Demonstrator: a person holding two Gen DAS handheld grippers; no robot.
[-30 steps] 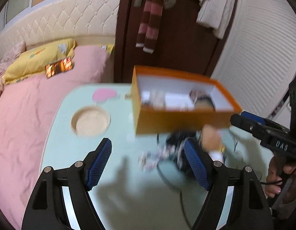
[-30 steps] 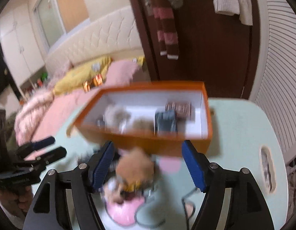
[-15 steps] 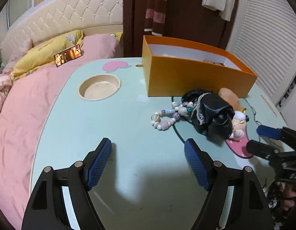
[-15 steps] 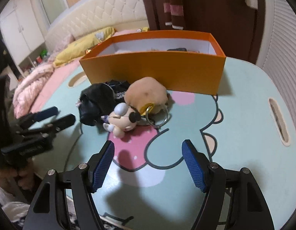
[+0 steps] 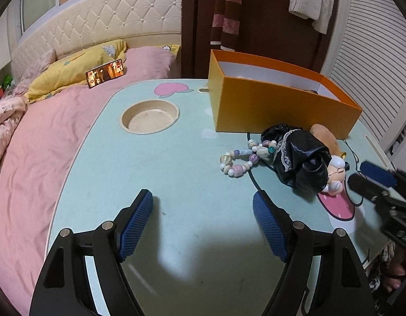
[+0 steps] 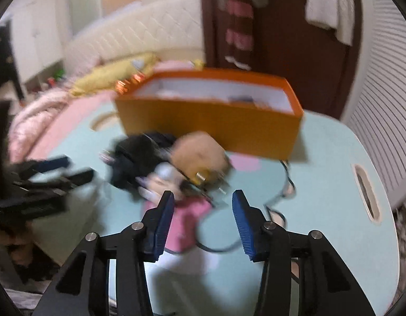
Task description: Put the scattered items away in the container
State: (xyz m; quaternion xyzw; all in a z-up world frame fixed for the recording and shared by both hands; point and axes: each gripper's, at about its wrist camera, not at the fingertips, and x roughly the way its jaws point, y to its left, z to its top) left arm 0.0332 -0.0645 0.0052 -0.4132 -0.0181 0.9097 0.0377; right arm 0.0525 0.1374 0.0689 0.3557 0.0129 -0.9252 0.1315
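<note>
Beads [image 5: 238,159], black pouch [image 5: 300,159] beside orange box [image 5: 276,110]

Left gripper [image 5: 203,205] gapes wide; right gripper [image 6: 203,204] has just narrowed, empty.

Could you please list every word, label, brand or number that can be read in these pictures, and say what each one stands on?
No text can be read in either view.
The phone on the bed shows a lit picture, too small to read.
The orange box bears no print on the walls that show.
The table carries only cartoon drawings, no words.
The right wrist view is too blurred for any lettering.
</note>
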